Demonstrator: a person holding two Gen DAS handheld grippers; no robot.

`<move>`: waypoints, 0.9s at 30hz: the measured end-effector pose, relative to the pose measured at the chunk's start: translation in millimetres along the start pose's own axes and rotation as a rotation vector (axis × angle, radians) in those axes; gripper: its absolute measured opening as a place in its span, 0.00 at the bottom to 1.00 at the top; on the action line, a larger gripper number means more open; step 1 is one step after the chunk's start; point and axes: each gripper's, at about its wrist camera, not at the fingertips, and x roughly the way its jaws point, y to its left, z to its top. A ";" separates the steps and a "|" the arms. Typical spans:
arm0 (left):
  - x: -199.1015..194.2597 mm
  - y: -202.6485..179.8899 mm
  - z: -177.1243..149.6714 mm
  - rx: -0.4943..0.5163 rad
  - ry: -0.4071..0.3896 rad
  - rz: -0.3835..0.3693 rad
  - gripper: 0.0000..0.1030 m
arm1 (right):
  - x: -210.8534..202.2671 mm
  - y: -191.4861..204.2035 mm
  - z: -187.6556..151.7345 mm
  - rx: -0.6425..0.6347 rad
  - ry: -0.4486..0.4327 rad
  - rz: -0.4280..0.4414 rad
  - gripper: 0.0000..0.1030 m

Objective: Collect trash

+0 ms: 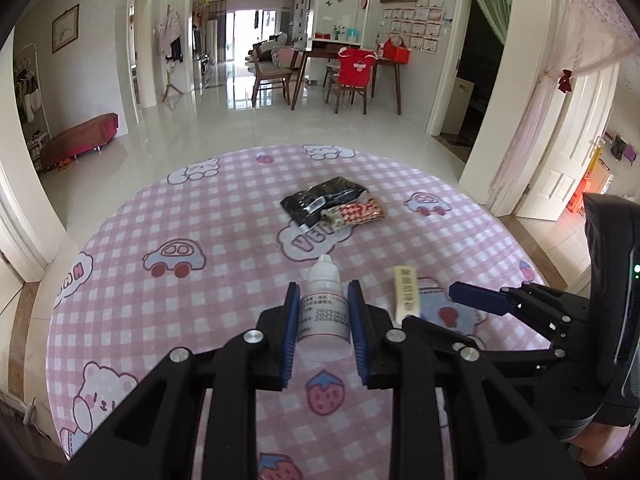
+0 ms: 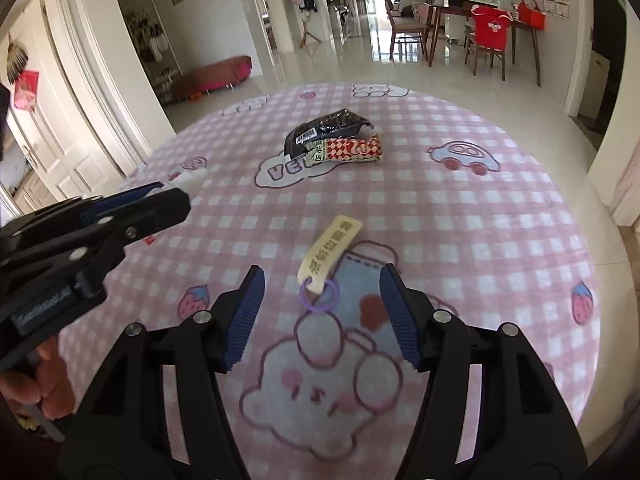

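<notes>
Left gripper [image 1: 324, 312] clamps the white dropper bottle [image 1: 325, 316]; right gripper [image 2: 322, 316], jaws apart, hovers beside it over the yellow tag [image 2: 330, 254].

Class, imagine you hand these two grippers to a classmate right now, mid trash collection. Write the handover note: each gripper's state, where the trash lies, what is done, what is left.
Left gripper: shut on the small white dropper bottle, held above the pink checked tablecloth.
Right gripper: open, empty, its fingers either side of the yellow tag with a purple loop.
Farther out on the cloth: black packet and red-and-white wrapper, touching each other.
Done: bottle picked up.
Left: drop the bottle off (no bin in view), then tag, packet and wrapper.
</notes>
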 end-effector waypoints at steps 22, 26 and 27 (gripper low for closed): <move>4.3 -68.6 -3.0 0.076 0.030 -0.133 0.23 | -58.6 -52.9 -25.1 0.125 -0.105 0.033 0.02; 0.6 -118.9 -7.5 0.135 0.038 -0.210 0.23 | -107.4 -84.7 -48.1 0.192 -0.181 0.014 0.02; 0.0 -138.2 -9.5 0.159 0.044 -0.241 0.23 | -121.7 -95.3 -56.9 0.214 -0.202 0.001 0.02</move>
